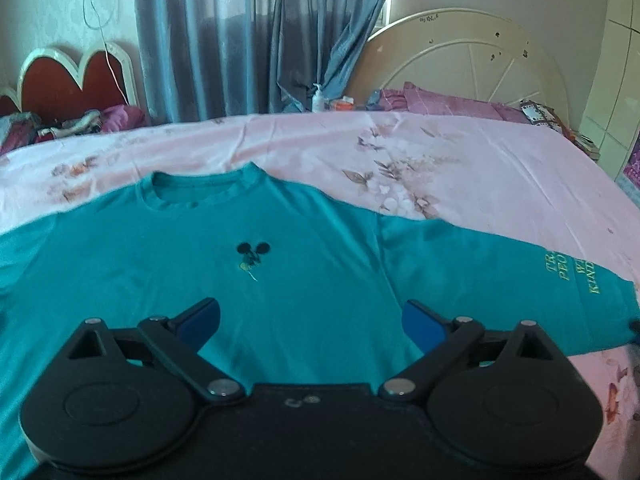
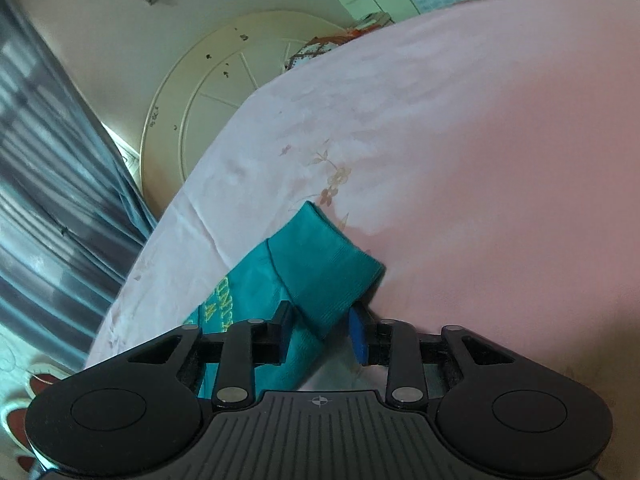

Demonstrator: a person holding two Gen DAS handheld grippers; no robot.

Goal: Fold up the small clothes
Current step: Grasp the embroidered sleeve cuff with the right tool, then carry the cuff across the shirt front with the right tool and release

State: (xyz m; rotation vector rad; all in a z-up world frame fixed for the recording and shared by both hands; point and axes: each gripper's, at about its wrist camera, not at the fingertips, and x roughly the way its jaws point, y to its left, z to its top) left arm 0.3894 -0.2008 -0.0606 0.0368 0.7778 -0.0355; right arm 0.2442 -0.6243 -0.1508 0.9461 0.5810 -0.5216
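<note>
Teal shirt lies flat, front up, on the pink floral bedsheet, collar away from you. Your left gripper hovers over the shirt's lower chest, jaws spread wide, nothing between them. Your right gripper is at the sleeve cuff, out on the sheet to the shirt's right side; the cuff sits between the blue pads, jaws drawn in and pinching it. The lettered sleeve runs back from there.

surface: bed, pink floral sheet | on it: teal shirt spread flat
</note>
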